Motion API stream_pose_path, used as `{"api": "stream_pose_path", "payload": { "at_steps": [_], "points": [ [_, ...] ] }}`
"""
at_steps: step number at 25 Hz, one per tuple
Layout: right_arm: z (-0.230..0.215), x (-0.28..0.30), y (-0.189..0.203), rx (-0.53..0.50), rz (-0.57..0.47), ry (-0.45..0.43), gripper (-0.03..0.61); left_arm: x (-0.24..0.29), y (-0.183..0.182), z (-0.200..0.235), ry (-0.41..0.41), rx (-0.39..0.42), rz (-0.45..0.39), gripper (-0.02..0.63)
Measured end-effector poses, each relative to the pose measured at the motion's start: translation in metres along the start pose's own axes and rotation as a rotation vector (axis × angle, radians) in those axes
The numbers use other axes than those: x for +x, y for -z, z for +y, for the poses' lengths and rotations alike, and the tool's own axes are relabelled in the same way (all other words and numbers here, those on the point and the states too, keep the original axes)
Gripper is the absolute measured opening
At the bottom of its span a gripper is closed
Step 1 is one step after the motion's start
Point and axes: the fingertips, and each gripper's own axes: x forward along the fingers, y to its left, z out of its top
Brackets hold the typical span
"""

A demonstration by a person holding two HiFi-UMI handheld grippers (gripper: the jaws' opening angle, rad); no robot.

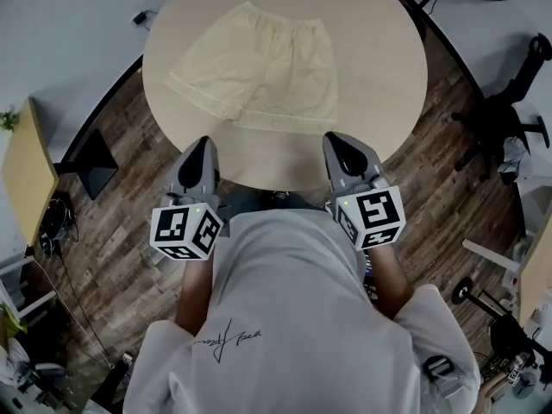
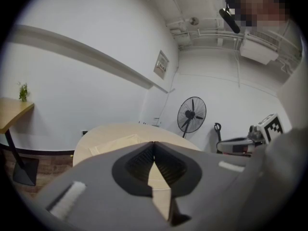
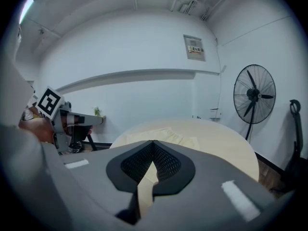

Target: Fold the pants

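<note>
Pale yellow shorts (image 1: pixel 254 67) lie spread flat on the round light-wood table (image 1: pixel 379 84), waistband toward the far side, leg hems toward me. My left gripper (image 1: pixel 203 143) hovers at the table's near edge, left of centre, shut and empty. Level with it, right of centre, my right gripper (image 1: pixel 335 139) is also shut with nothing held. In the left gripper view the shorts (image 2: pixel 115 142) show beyond the shut left gripper (image 2: pixel 154 143). The right gripper view has the shorts (image 3: pixel 166 134) past the shut right gripper (image 3: pixel 153 142).
A standing fan (image 2: pixel 191 114) is behind the table, also seen as the fan (image 3: pixel 254 94) at the right. A wooden side desk (image 1: pixel 26 166) stands left. A black office chair (image 1: pixel 504 115) sits right. Wood plank floor (image 1: pixel 112 231) surrounds the table.
</note>
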Motion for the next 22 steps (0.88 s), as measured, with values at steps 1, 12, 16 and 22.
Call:
{"api": "stream_pose_path", "payload": {
  "at_steps": [1, 12, 16, 22],
  "points": [
    [0.006, 0.003, 0.001, -0.005, 0.004, -0.024, -0.002, 0.000, 0.001, 0.002, -0.004, 0.004, 0.004, 0.004],
    [0.000, 0.022, 0.001, -0.011, 0.061, -0.080, -0.002, 0.000, 0.016, 0.030, -0.103, -0.023, 0.038, 0.003],
    [-0.002, 0.040, -0.009, -0.034, 0.091, -0.109, -0.002, 0.009, 0.009, 0.040, -0.127, -0.013, 0.048, 0.004],
    [-0.011, 0.063, -0.024, -0.073, 0.100, -0.134, -0.002, 0.025, 0.002, 0.051, -0.148, -0.023, 0.051, 0.004]
  ]
}}
